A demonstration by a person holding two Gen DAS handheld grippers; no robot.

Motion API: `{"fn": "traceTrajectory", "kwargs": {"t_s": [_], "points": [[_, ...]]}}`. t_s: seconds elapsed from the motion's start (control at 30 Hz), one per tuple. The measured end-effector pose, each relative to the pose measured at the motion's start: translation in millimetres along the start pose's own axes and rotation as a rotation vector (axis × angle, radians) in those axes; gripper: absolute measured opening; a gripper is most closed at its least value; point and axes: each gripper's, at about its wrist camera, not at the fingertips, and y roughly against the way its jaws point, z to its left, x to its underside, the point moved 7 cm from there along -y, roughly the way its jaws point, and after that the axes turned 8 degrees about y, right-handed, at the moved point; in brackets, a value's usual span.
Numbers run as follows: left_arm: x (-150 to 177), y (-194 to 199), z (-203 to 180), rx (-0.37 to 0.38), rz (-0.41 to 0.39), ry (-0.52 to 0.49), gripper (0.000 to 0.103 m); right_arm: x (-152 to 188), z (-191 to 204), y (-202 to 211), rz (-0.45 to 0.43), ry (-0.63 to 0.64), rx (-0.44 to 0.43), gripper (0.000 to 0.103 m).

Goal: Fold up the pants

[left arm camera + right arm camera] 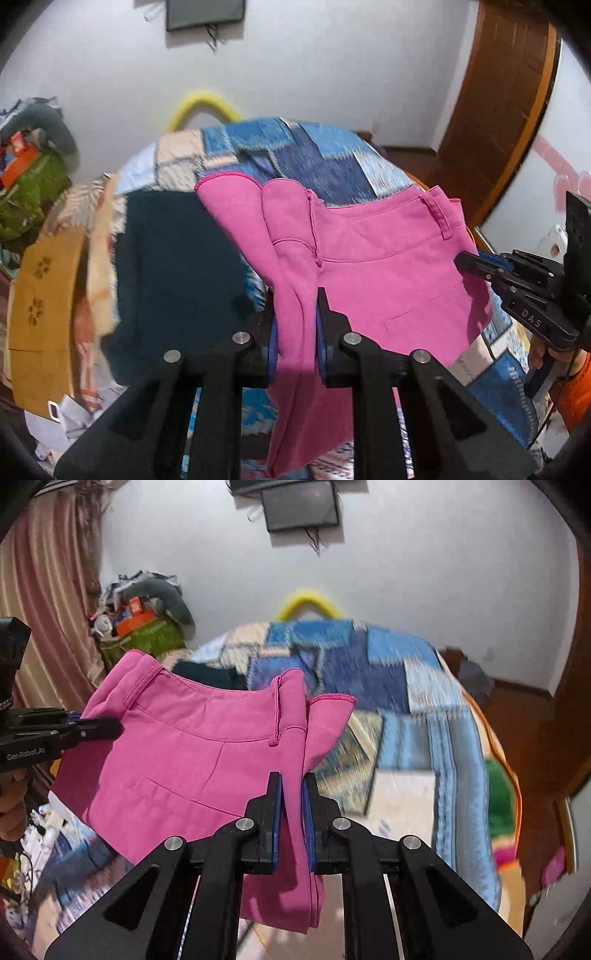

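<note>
The pink pants (373,266) hang in the air above the bed, held up between both grippers, folded over with waistband and belt loops on top. My left gripper (295,295) is shut on one bunched edge of the pants. My right gripper (292,779) is shut on the opposite edge of the pants (184,753). Each gripper shows in the other's view: the right gripper (476,264) at the right edge, the left gripper (99,729) at the left edge. The lower cloth hangs down below the jaws.
A bed with a blue patchwork cover (399,701) lies below and ahead. A dark folded garment (173,273) lies on it. A cardboard box (44,317) and a clutter pile (144,627) are at the left. A wooden door (495,110) is at the right.
</note>
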Motion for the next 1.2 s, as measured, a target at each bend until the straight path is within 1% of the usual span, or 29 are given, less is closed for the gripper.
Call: {"fn": "traceTrajectory", "kwargs": {"t_s": [0.13,0.23,0.4,0.53,0.7,0.8,0.93,1.0,1.07,1.1,1.17,1.2], "points": [[-17,14,30,-0.034,-0.053,0.020,0.017,-29,17,-7,-0.041,0.034,-0.011,0.009],[-27,16,55,-0.060,-0.071,0.042,0.017,-50,35,-20,-0.059,0.073,-0.017,0.009],[-34,6,101,-0.113,-0.071,0.081,0.017,-68,60,-49,-0.062,0.102,-0.044,0.009],[-29,-10,136,-0.149,-0.054,0.108,0.017,-75,80,-75,-0.046,0.108,-0.073,0.009],[-16,-45,181,-0.183,-0.001,0.148,0.017,-69,107,-109,-0.009,0.131,-0.103,0.009],[-7,-67,201,-0.205,0.026,0.159,0.017,-63,117,-133,0.026,0.117,-0.118,0.009],[8,-103,222,-0.222,0.091,0.169,0.017,-51,126,-164,0.082,0.110,-0.113,0.009],[14,-117,226,-0.219,0.125,0.177,0.018,-44,126,-178,0.112,0.097,-0.110,0.009],[22,-130,232,-0.217,0.155,0.191,0.020,-38,124,-187,0.126,0.085,-0.095,0.009],[24,-132,234,-0.216,0.158,0.195,0.022,-37,123,-189,0.133,0.080,-0.094,0.010],[27,-133,236,-0.215,0.150,0.203,0.028,-33,122,-193,0.149,0.070,-0.093,0.011],[28,-131,238,-0.221,0.146,0.208,0.033,-32,121,-194,0.158,0.074,-0.089,0.015]]}}
